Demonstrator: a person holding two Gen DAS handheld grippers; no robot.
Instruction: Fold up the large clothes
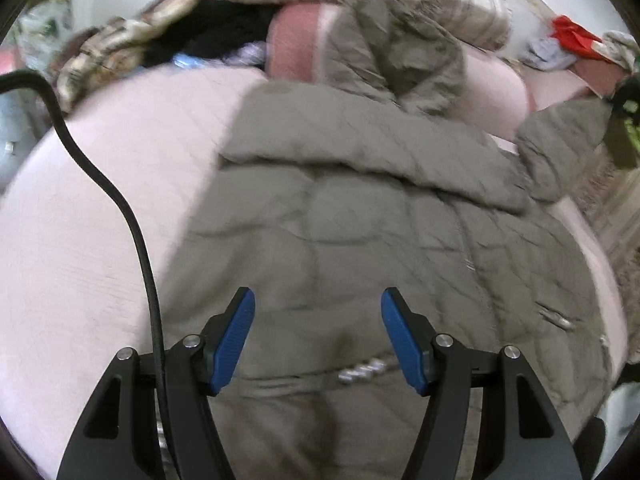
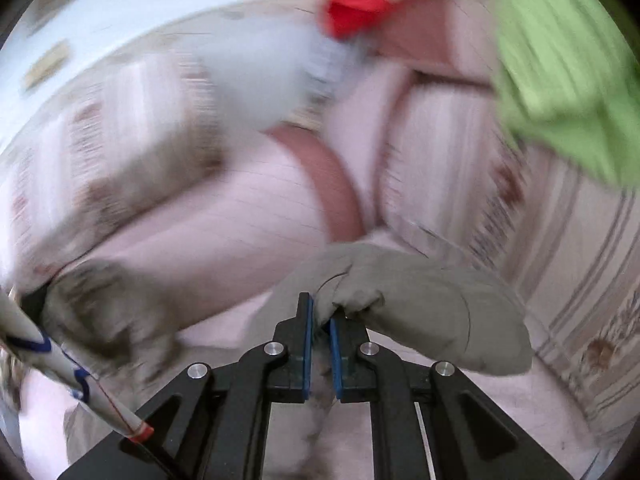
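A large grey-brown quilted coat (image 1: pixel 360 208) lies spread on a pale pink bed (image 1: pixel 92 208), with its fur-trimmed hood (image 1: pixel 400 52) at the far end. My left gripper (image 1: pixel 318 312) is open and empty, hovering over the coat's lower part. One sleeve (image 1: pixel 560 148) is lifted at the right. In the right wrist view my right gripper (image 2: pixel 320 312) is shut on the end of that sleeve (image 2: pixel 420 292) and holds it above the bed. The view is blurred by motion.
A black cable (image 1: pixel 120 208) hangs at the left. Pillows (image 1: pixel 296 40) and piles of clothes (image 1: pixel 168 36) lie at the head of the bed. Red (image 2: pixel 352 8) and green (image 2: pixel 560 60) cloths lie at the right. A striped blanket (image 2: pixel 460 152) is behind.
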